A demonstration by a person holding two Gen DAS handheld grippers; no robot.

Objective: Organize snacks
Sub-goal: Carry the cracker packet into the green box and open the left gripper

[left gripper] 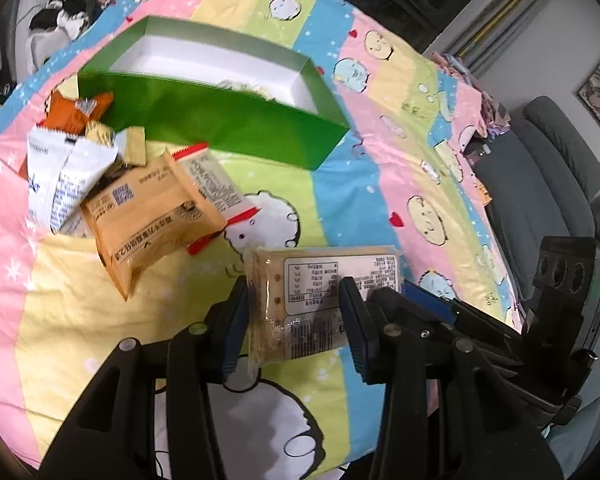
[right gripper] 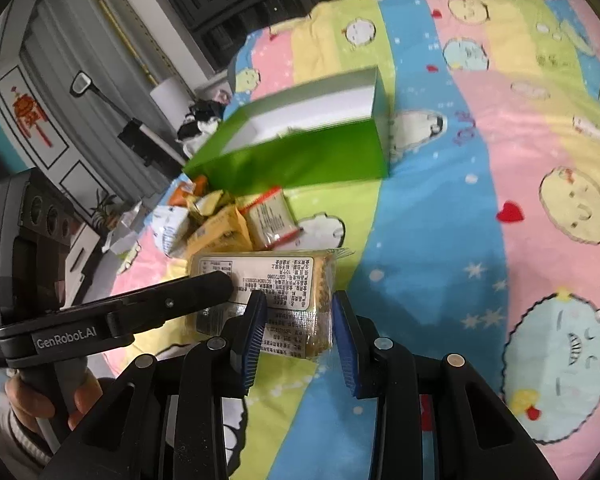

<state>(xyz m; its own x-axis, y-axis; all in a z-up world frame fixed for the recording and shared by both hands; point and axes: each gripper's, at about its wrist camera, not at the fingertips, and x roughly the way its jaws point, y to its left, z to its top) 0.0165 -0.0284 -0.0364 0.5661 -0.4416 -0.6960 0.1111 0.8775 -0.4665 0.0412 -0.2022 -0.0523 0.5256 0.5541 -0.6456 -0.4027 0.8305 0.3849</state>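
Note:
A clear packet of crackers (left gripper: pixel 324 280) with a white label hangs just above the bedspread, held from both ends. My left gripper (left gripper: pixel 294 320) is shut on it, blue pads pressing its sides. My right gripper (right gripper: pixel 298 328) is shut on the same cracker packet (right gripper: pixel 268 276) at its other end. The right gripper (left gripper: pixel 418 294) reaches in from the right in the left wrist view, and the left gripper (right gripper: pixel 220 286) from the left in the right wrist view. An open green box (left gripper: pixel 220 128) (right gripper: pixel 300 156) with a white inside lies beyond. Loose snack packets (left gripper: pixel 140 200) (right gripper: pixel 224 224) are piled beside it.
A striped cartoon bedspread (left gripper: pixel 380 184) covers the whole work surface. A grey chair (left gripper: pixel 552 168) stands off its right edge. Dark clothes (left gripper: pixel 68 12) lie at the far left corner. A person's hand (right gripper: pixel 40 400) grips the left tool's handle.

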